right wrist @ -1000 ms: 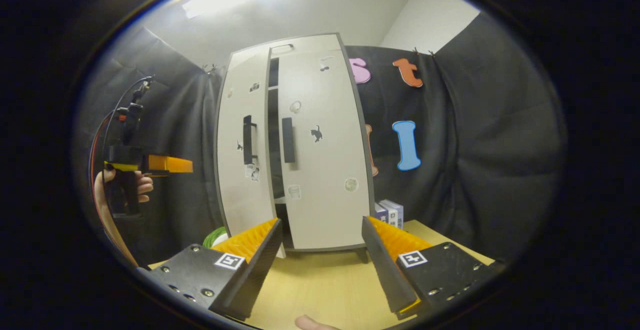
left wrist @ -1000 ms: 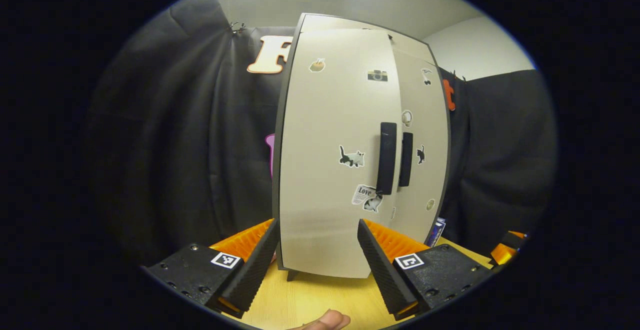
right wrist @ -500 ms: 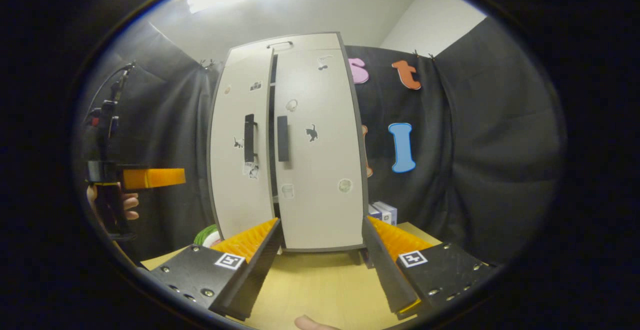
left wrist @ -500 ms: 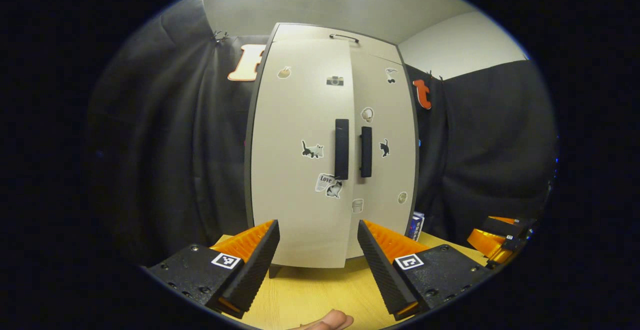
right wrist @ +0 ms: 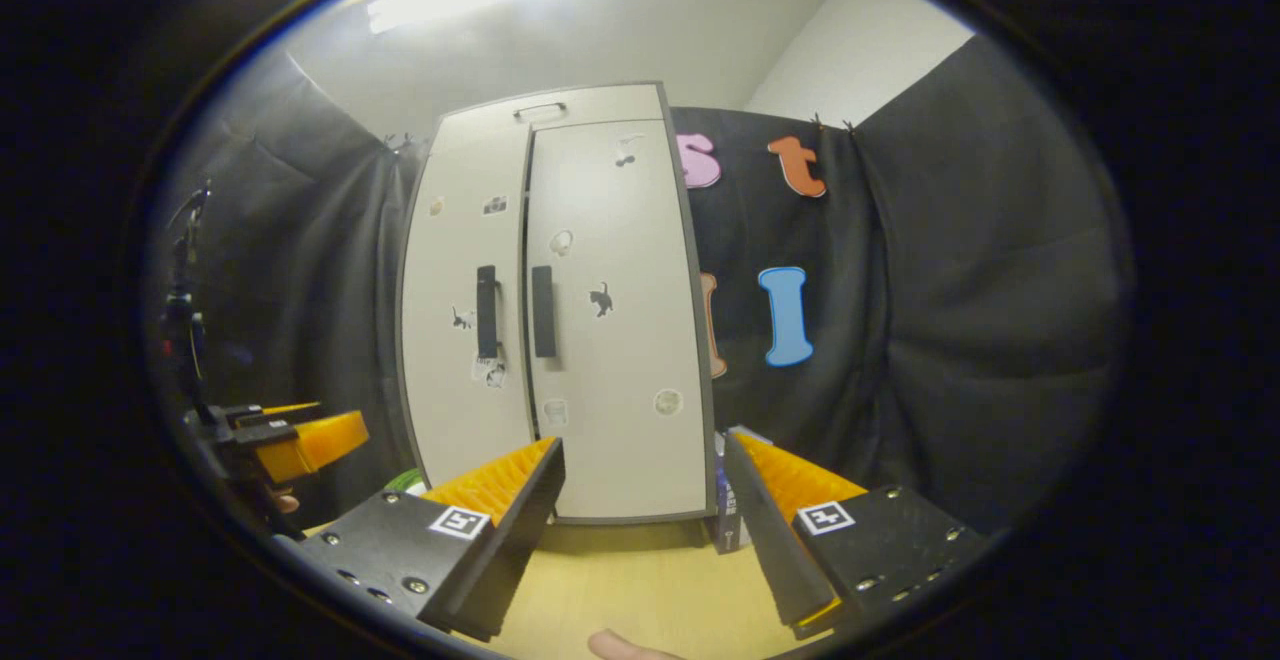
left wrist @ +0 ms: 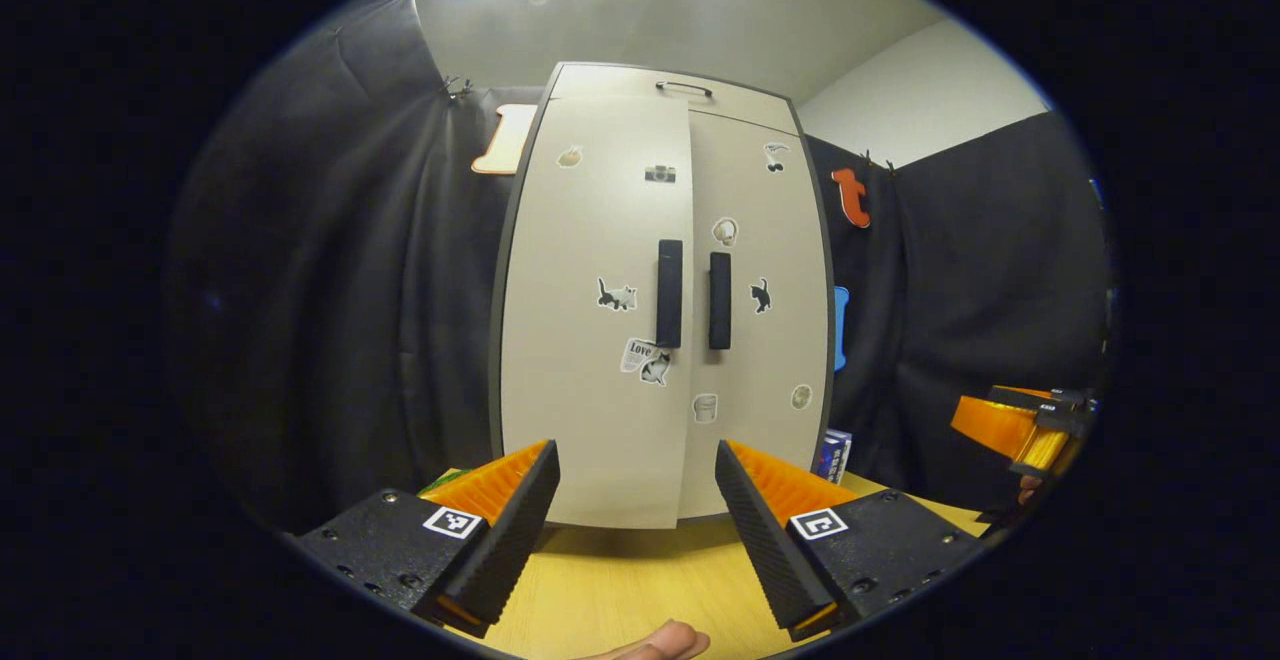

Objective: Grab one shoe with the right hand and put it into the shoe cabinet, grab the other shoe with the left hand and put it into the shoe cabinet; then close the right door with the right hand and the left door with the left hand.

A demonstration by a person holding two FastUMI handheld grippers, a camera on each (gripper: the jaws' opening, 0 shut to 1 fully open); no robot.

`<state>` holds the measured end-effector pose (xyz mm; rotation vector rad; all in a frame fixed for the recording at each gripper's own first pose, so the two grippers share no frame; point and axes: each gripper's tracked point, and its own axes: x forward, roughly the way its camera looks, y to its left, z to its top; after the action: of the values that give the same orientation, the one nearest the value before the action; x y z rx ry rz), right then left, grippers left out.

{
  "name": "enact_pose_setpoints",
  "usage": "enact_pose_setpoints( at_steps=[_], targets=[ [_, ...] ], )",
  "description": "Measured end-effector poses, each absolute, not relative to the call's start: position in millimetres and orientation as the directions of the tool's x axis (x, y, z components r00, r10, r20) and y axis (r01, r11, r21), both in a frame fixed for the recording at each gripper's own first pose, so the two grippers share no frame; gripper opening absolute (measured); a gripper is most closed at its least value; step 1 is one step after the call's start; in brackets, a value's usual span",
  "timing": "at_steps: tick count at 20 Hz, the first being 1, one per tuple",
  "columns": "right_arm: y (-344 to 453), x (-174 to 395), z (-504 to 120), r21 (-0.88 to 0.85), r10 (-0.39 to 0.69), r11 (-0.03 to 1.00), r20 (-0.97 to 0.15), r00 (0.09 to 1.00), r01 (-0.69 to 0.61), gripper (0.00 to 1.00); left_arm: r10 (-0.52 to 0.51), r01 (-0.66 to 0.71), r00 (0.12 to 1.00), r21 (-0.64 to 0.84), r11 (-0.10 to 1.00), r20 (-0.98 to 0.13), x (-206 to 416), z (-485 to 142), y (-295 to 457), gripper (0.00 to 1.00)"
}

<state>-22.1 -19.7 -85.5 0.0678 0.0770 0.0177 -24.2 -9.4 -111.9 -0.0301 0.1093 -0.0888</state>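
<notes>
Fingers of the left gripper (left wrist: 632,525) are spread with nothing between them; those of the right gripper (right wrist: 640,525) likewise. Both hang above the pale wooden table (left wrist: 640,580), well back from the tall beige two-door shoe cabinet (left wrist: 660,290) at the far edge. Its left door (left wrist: 590,310) and right door (left wrist: 755,300) look flush, black handles side by side; no shoes visible, presumably inside. Risk: a door not latched could swing back out, and a late nudge from either gripper might rock the cabinet. Black cloth walls the booth; ceiling light overhead; small boxes (left wrist: 833,453) right of the cabinet.
</notes>
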Motion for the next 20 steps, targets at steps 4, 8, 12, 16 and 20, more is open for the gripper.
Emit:
enact_pose_setpoints(
  at_steps=[4, 8, 12, 16, 20],
  targets=[
    [-25.1, -31.6, -79.5, 0.074, 0.034, 0.997, -0.05, 0.998, -0.031, 0.96, -0.103, 0.103, 0.986, -0.01, 0.995, -0.128, -23.0, -118.9, -32.5, 0.96],
    [-50.6, -40.0, -72.4, 0.116, -0.013, 0.993, -0.018, 1.0, 0.015, 0.96, -0.121, 0.124, 0.986, 0.014, 0.992, -0.116, -23.9, -114.8, -51.5, 0.96],
    [-65.2, -47.1, -75.8, 0.093, -0.023, 0.995, -0.03, 0.999, 0.026, 0.96, -0.125, 0.127, 0.987, 0.014, 0.992, -0.101, -23.6, -111.7, -65.8, 0.96],
    [-72.3, -52.3, -77.2, 0.068, -0.026, 0.997, -0.028, 0.999, 0.028, 0.94, -0.144, 0.147, 0.986, 0.026, 0.989, -0.087, -25.5, -110.0, -83.8, 0.96],
    [-62.7, -55.0, -79.8, 0.018, 0.013, 1.0, -0.015, 1.0, -0.013, 0.94, -0.151, 0.154, 0.986, 0.031, 0.988, -0.073, -24.8, -110.5, -96.6, 0.96]
  ],
)
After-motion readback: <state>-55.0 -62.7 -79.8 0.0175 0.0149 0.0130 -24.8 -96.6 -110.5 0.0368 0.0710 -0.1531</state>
